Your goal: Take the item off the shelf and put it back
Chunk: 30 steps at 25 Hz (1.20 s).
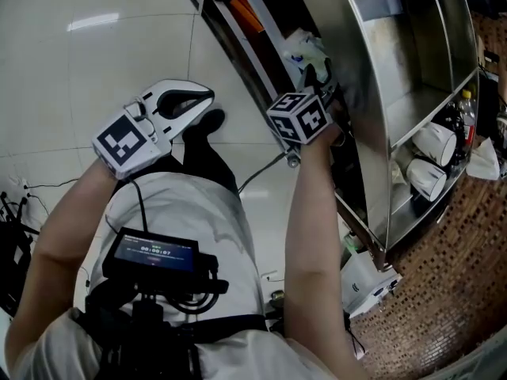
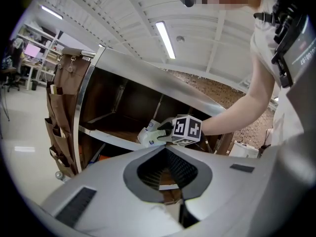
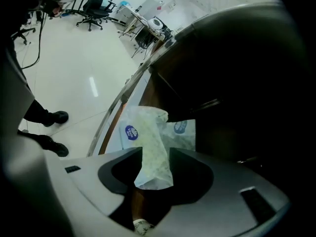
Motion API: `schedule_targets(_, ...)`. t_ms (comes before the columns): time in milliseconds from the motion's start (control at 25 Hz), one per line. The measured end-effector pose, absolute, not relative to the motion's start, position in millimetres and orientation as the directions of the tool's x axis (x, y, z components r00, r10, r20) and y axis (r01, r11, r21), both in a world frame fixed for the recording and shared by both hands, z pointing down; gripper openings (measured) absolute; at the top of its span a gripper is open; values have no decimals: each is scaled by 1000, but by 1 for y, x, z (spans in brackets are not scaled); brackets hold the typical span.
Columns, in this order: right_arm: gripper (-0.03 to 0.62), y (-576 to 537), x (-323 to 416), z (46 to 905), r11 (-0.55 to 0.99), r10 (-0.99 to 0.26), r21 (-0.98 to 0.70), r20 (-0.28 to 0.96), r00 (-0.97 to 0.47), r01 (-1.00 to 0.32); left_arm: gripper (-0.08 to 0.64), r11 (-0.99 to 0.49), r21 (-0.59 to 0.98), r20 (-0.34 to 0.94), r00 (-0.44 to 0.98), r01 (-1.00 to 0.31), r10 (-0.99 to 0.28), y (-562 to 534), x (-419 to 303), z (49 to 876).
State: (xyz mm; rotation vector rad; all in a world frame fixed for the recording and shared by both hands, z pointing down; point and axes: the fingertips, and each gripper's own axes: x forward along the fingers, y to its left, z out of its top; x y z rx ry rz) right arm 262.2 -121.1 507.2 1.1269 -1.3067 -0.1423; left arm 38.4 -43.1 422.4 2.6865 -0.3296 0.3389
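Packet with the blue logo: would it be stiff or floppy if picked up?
Probably floppy: the packet looks crumpled, and its end lies limp between the right tool's open jaws. Likely light, being thin wrapping with little bulk. Unlikely to roll, since it looks flattish.

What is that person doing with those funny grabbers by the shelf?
A person holds a gripper in each hand beside a metal shelf unit. The right gripper reaches in at a shelf with its jaws open. A white packet with blue logos stands between them, but they are not squeezing it. The left gripper hangs off to the side, shut and empty, touching nothing.
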Motion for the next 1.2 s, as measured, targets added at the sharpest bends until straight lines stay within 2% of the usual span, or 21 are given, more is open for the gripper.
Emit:
schedule_targets(120, 181, -122, 266, 517, 525, -625, 696, 706, 334, -489, -8, -885, 370, 282, 941, -284, -185, -43, 37, 421)
schedule_targets(200, 76, -123, 267, 513, 515, -637, 710, 692, 340, -481, -8, -883, 372, 285, 940, -288, -187, -43, 35, 421)
schedule_targets(360, 15, -122, 267, 504, 499, -665, 735, 664, 341, -458, -8, -879, 376, 288, 939, -293, -190, -41, 31, 422)
schedule_targets(720, 9, -110, 259, 487, 451, -720, 777, 607, 336, -439, -8, -886, 366, 283, 941, -286, -186, -36, 36, 417)
schedule_targets(1200, 9, -72, 224, 449, 413, -791, 784, 561, 244, -463, -8, -901, 324, 287, 938, -288, -196, -31, 35, 399)
